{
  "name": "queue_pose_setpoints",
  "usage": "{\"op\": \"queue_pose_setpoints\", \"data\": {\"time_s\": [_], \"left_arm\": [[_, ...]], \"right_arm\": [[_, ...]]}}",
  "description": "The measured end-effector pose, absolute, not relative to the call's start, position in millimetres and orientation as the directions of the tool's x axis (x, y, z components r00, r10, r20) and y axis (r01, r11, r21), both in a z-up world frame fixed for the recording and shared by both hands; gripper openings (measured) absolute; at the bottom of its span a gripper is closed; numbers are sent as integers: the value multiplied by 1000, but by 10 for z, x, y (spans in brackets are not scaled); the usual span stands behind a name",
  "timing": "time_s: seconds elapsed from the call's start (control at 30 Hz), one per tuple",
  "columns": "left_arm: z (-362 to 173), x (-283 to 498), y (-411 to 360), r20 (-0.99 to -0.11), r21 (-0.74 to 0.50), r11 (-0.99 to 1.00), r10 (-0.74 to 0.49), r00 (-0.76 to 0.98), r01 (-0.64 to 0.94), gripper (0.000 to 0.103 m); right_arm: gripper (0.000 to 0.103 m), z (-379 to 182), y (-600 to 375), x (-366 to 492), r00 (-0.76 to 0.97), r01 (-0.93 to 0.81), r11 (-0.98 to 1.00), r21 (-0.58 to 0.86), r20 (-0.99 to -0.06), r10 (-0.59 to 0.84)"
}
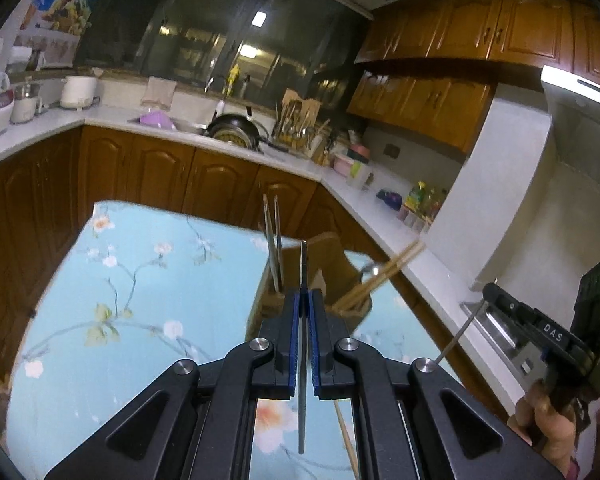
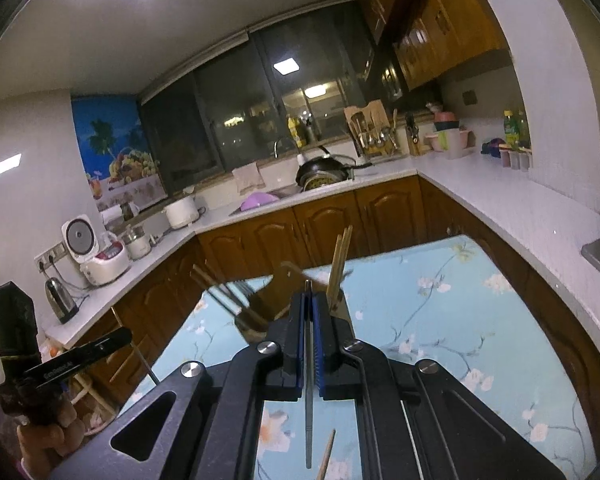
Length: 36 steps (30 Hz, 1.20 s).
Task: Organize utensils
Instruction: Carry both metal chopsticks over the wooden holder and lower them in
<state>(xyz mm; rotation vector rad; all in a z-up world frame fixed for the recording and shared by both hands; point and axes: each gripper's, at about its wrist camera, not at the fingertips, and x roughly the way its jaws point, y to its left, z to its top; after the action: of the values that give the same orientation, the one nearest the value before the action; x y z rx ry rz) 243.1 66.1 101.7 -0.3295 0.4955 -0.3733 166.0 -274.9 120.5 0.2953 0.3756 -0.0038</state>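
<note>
My left gripper (image 1: 304,296) is shut on a metal chopstick (image 1: 302,400) that runs lengthwise between its blue pads, above the wooden utensil holder (image 1: 332,276). The holder has metal chopsticks (image 1: 274,240) in its left compartment and wooden chopsticks (image 1: 384,276) on its right side. My right gripper (image 2: 309,300) is shut on another metal chopstick (image 2: 309,400), just over the holder (image 2: 268,304). Wooden chopsticks (image 2: 340,260) and metal utensils (image 2: 228,296) stand in it. A loose wooden chopstick (image 2: 327,452) lies on the table below. The right gripper also shows in the left wrist view (image 1: 488,292).
The table has a light blue floral cloth (image 1: 120,300). Brown cabinets and a white counter (image 1: 380,200) wrap around it, with a sink, pan (image 1: 236,128), rice cooker (image 2: 96,248) and kettle (image 2: 60,300). The left gripper shows at lower left of the right wrist view (image 2: 124,336).
</note>
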Motion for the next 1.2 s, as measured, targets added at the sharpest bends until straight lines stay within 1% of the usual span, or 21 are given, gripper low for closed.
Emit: {"op": "queue_pose_setpoints", "data": {"time_s": [0.4,0.6,0.77,0.97,1.2], "left_arm": [[1258,2926,458,-253,-339,899,-371,894,277,3],[1181,3176,284,-200,-307,913,-338,919,269,3],[956,3364,83,-192,-280,929,-302,934,243,3],[694,3564,-141,-203,-268,939,-276,940,217,3],[418,3620,-250,-254,-280,937,-280,926,207,3]], "right_arm": [[4,1595,-2850,2074,974,56,958,282,-226,10],[4,1738,-2868,2261,985,58,959,278,-172,-9],[4,1698,-2857,2420,986,65,959,276,-163,-20],[4,1507,-2844,2593,983,77,961,267,-179,-29],[4,1192,-2807,2637,969,103,961,255,-242,-40]]}}
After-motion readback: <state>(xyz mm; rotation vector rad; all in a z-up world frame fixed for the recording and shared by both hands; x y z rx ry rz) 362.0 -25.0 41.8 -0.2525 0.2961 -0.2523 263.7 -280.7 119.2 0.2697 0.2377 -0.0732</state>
